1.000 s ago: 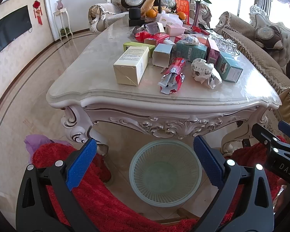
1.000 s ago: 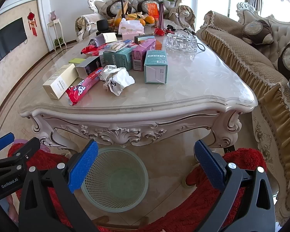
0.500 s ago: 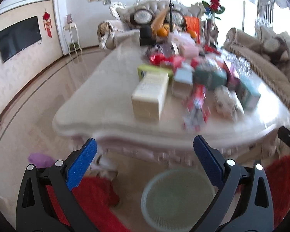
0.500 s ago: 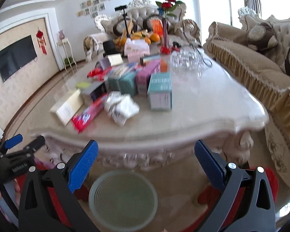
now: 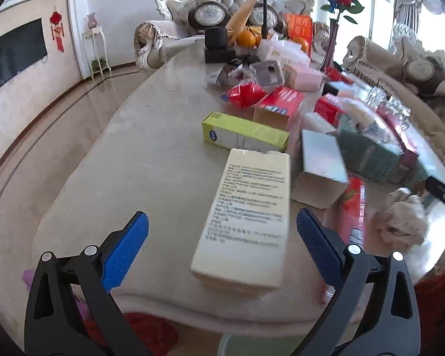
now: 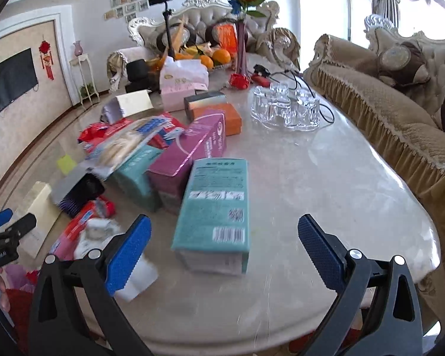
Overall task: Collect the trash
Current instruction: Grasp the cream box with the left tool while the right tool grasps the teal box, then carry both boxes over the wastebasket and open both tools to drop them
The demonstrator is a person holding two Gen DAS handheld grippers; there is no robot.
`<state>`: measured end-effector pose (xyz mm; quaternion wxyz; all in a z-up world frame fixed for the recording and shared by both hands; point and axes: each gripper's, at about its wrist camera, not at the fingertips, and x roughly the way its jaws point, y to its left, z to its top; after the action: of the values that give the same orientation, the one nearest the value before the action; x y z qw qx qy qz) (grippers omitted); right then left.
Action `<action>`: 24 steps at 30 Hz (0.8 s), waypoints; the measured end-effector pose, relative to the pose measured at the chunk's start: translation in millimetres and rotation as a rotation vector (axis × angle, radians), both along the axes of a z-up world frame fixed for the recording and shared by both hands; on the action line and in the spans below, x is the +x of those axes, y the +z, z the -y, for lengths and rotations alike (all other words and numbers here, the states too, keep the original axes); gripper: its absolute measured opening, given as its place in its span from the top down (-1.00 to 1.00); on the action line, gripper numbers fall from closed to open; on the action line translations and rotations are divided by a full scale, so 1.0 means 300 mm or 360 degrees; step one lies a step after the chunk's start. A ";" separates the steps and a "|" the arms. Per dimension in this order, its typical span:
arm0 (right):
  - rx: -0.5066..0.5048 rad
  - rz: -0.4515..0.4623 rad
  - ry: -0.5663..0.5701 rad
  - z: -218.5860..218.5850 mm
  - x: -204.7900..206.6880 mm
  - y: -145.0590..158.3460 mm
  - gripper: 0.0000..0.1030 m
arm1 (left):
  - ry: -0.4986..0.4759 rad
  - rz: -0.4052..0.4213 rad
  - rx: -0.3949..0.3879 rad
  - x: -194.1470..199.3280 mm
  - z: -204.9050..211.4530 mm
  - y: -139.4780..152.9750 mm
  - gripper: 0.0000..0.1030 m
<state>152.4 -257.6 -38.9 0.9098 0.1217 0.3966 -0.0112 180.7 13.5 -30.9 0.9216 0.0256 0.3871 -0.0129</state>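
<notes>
Boxes and wrappers litter the marble table point(image 5: 151, 136). My left gripper point(image 5: 222, 216) is open at the near edge, its blue pads either side of a cream box point(image 5: 246, 219) without touching it. Beyond lie a yellow-green box point(image 5: 243, 132), a grey open box point(image 5: 323, 166), a red wrapper point(image 5: 353, 207) and crumpled paper point(image 5: 400, 222). My right gripper point(image 6: 224, 222) is open, facing a teal box point(image 6: 216, 207), with a purple box point(image 6: 190, 151) behind it. The crumpled paper point(image 6: 95, 234) lies to its left.
Clear glasses point(image 6: 284, 109), a vase of roses point(image 6: 241, 47), a pink tissue pack point(image 6: 182, 83) and oranges stand farther back. A fringed sofa point(image 6: 385, 112) runs along the table's right side. Bare marble point(image 6: 326, 184) lies right of the teal box.
Both grippers rose from below the table edge to above the tabletop and moved in toward the boxes. The floor basket has nearly dropped out of view. Both stayed open.
</notes>
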 end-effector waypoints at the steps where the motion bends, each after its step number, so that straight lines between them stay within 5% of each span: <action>1: 0.0019 -0.0017 0.0008 0.001 0.008 -0.008 -0.85 | 0.0000 -0.0002 0.0015 0.006 0.001 -0.007 -0.88; 7: -0.0060 -0.0066 0.0060 -0.005 0.048 -0.035 -0.77 | -0.0013 -0.0036 0.0035 0.042 -0.010 -0.039 -0.82; 8: -0.0068 -0.0073 0.0072 -0.007 0.053 -0.038 -0.68 | -0.0034 -0.0048 0.0033 0.044 -0.003 -0.046 -0.52; 10: -0.0051 -0.0103 0.0117 -0.013 0.059 -0.050 -0.13 | -0.0088 -0.0080 0.0015 0.048 0.011 -0.062 0.03; 11: -0.0012 -0.0119 0.0141 -0.012 0.061 -0.058 0.09 | -0.0081 -0.0075 0.0032 0.046 0.014 -0.061 0.09; 17: 0.0077 -0.0025 0.0129 0.023 0.002 -0.003 0.12 | -0.0030 -0.0051 -0.0014 0.012 -0.011 -0.031 0.09; 24: 0.0176 0.0236 0.0222 0.068 -0.236 0.235 0.12 | -0.0154 0.0127 -0.0189 -0.238 -0.061 0.176 0.09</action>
<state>81.5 -278.1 31.7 0.9271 0.1444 0.3358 0.0830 109.4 31.7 21.8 0.9345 -0.0099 0.3470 -0.0792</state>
